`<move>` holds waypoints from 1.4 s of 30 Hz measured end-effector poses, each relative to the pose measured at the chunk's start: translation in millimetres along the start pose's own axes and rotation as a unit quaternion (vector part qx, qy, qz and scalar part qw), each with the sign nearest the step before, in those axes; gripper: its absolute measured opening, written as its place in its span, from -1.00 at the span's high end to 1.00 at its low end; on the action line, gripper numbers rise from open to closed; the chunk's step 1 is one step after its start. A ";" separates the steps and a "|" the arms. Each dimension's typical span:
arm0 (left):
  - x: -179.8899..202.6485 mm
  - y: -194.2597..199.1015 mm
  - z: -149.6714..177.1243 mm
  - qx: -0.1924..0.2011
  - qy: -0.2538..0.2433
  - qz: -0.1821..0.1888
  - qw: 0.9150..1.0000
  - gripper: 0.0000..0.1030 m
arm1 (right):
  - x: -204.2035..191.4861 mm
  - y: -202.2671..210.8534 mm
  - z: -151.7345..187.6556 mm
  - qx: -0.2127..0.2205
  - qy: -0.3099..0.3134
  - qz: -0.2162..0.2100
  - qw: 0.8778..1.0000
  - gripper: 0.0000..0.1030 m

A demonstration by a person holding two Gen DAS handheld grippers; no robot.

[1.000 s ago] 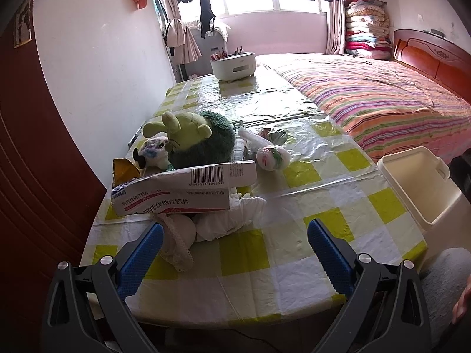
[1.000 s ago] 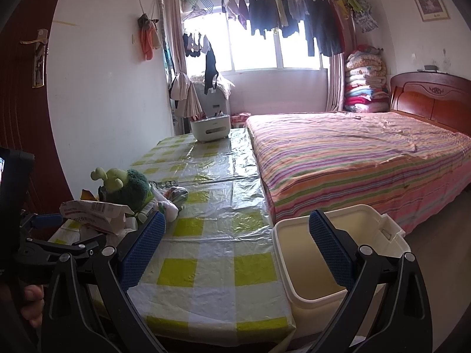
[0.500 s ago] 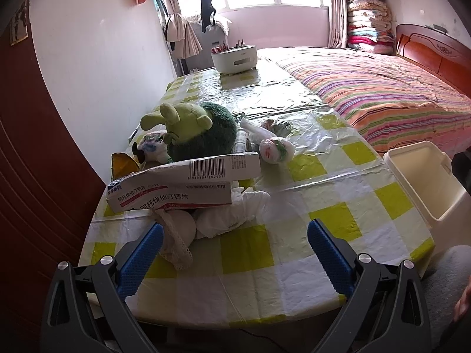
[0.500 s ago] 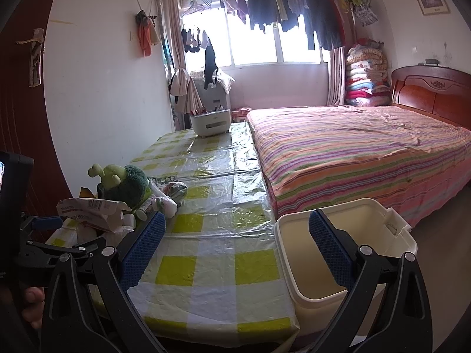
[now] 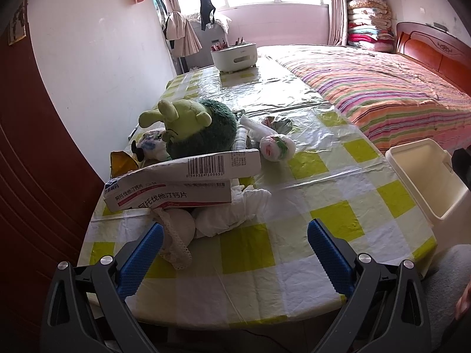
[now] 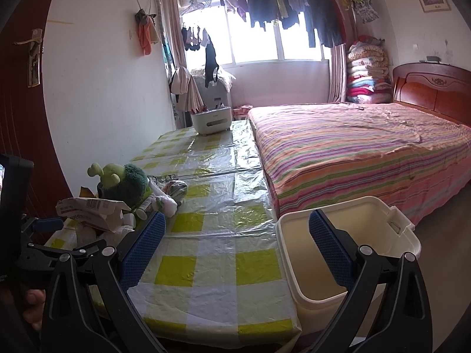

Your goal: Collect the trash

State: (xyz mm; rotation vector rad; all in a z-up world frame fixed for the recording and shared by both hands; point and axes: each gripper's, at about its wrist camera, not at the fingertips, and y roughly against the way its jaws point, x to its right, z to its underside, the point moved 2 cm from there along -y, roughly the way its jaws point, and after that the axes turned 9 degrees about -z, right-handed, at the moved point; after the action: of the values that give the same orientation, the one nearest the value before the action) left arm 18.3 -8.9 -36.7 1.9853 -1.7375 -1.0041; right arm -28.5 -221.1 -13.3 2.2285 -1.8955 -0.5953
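A crushed white medicine box (image 5: 179,181) lies on crumpled white tissue (image 5: 232,211) on the checked table (image 5: 294,247). A wrapped white bundle (image 5: 276,147) and crumpled wrapper (image 5: 278,123) lie farther back. A cream bin (image 5: 424,176) stands open at the table's right edge; it also shows in the right wrist view (image 6: 344,241). My left gripper (image 5: 235,244) is open and empty, just short of the tissue. My right gripper (image 6: 237,235) is open and empty, between table and bin. The box (image 6: 88,209) shows at left there.
A green plush toy (image 5: 197,128) and a small patterned toy (image 5: 150,145) sit behind the trash. A white organiser (image 5: 234,56) stands at the table's far end. A striped bed (image 6: 353,144) adjoins the table on the right. A dark red door (image 5: 35,176) is at left.
My left gripper has risen slightly and tilted, so the table items sit a little higher and closer. My right gripper has drifted slightly; the bin looks a bit nearer. Both stay open.
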 end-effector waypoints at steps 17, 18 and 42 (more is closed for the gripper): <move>-7.5 -2.7 3.4 -0.004 0.007 -0.001 1.000 -0.85 | -4.7 -4.7 0.6 -0.004 0.004 -0.004 1.000 -0.88; -8.4 -2.9 3.9 -0.005 0.008 -0.002 1.000 -0.85 | -5.2 -4.5 0.8 -0.003 0.004 -0.005 1.000 -0.88; -21.4 -7.0 6.8 -0.012 0.025 -0.005 1.000 -0.85 | -15.2 -9.0 -5.0 -0.003 0.018 -0.022 1.000 -0.88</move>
State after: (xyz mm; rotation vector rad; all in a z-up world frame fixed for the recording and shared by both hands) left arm 18.5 14.5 -39.7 1.9878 -1.6835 -0.9668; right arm -20.1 -205.3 -9.0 2.2674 -1.8297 -0.5639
